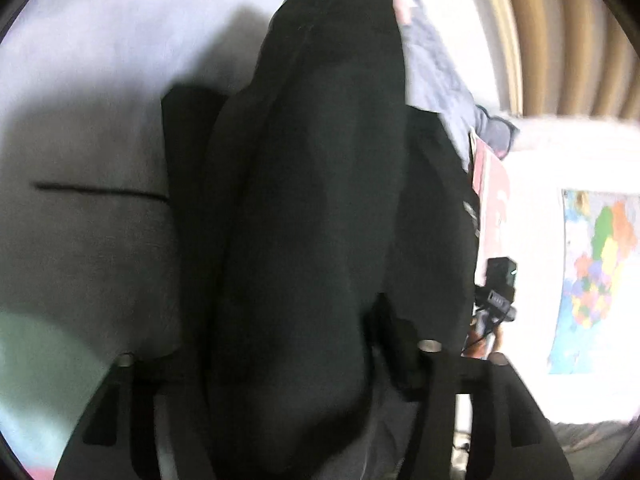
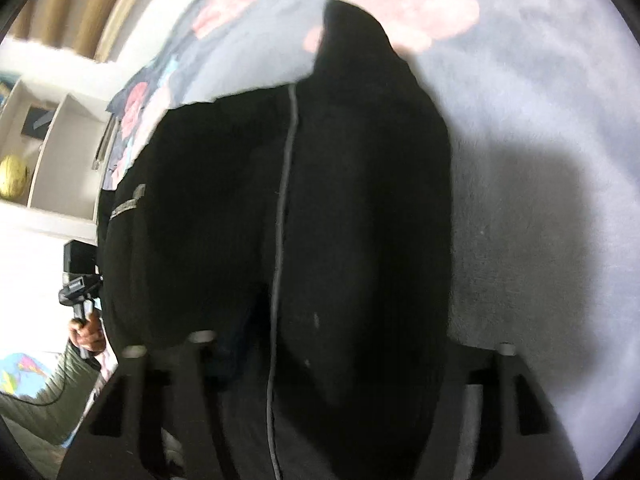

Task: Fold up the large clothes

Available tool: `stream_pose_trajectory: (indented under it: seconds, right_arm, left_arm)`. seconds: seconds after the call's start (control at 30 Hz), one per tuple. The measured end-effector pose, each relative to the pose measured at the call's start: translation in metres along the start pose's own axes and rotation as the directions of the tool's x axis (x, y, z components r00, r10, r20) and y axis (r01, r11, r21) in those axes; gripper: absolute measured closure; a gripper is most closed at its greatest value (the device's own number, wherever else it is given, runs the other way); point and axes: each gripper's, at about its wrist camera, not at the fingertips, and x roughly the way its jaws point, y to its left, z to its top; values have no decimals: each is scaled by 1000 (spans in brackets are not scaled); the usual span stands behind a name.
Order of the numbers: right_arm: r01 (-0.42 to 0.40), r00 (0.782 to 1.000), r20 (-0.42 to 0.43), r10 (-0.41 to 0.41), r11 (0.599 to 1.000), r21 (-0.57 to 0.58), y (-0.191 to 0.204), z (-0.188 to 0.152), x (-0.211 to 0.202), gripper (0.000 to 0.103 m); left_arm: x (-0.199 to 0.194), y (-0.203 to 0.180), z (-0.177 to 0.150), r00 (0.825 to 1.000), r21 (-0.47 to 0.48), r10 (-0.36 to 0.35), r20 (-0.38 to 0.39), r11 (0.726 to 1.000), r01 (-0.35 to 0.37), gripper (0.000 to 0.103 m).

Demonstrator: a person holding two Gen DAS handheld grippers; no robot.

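Observation:
A large black garment [image 1: 312, 200] hangs in front of the left wrist camera and hides the fingertips of my left gripper [image 1: 296, 360], which is shut on its edge. In the right wrist view the same black garment [image 2: 340, 220], with a grey zipper line [image 2: 282, 220] down it, drapes over my right gripper [image 2: 320, 360], which is shut on it. The cloth is lifted above a pale grey bedspread [image 2: 540, 160] with pink flowers. The left gripper's body and the hand holding it show at the left of the right wrist view [image 2: 80, 280]. The right gripper's body shows at the right of the left wrist view [image 1: 498, 284].
The bedspread [image 1: 100, 80] spreads beneath the garment. A white shelf unit [image 2: 52, 152] with a yellow ball [image 2: 14, 182] stands beside the bed. A coloured map [image 1: 596, 276] hangs on the wall. Tan curtains [image 1: 560, 40] hang behind.

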Motion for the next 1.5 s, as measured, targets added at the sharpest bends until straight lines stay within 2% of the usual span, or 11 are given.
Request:
stream_pose_trajectory:
  seconds: [0.03,0.13,0.17,0.27,0.37,0.53,0.87,0.97,1.13,1.4,1.5]
  right_arm:
    - [-4,1000,-8,4,1000,0,0,0,4,11]
    - [-12,1000,-9,12,1000,-10,2,6,11,11]
    - [-23,1000,-4,23,999,-24,6,5,9,21]
    - [0,999,37,3,995,-101,24,-3,-9,51]
    - [16,996,94,-3,991,-134,45,-16,-31,64]
    - [22,981,194,11,986,-165,85,-48,-74,69]
    - [124,960,275,-48,956,-266,125,-80,-111,70]
    - [145,963,259,-74,953,-267,125,-80,-103,70]
    - [162,973,198,-116,958,-238,128,-121,-109,70]
    - [225,970,132,-205,962,-154,87,-134,-43,70]
    - [222,963,178,-204,972,-82,60,-126,-29,68]
  left_arm:
    - [5,3,0,1000,-12,-4,1,1000,4,28]
    - [14,1,4,1000,-42,-7,3,999,7,29]
    - [13,-4,2,1000,-34,5,13,999,-4,41]
    - [1,-38,-15,996,80,55,65,995,-60,62]
    - [-14,-63,-34,993,119,12,116,993,-26,67]
    - [-43,-119,-82,977,206,-91,193,977,50,67]
    - [-88,-185,-188,963,324,-150,226,943,70,67]
    - [-92,-185,-211,967,328,-145,211,942,70,67]
    - [-83,-172,-244,979,301,-125,161,951,72,67]
    - [-22,-106,-254,993,209,-38,112,978,14,67]
    - [-16,-64,-254,980,140,-123,156,985,101,65]
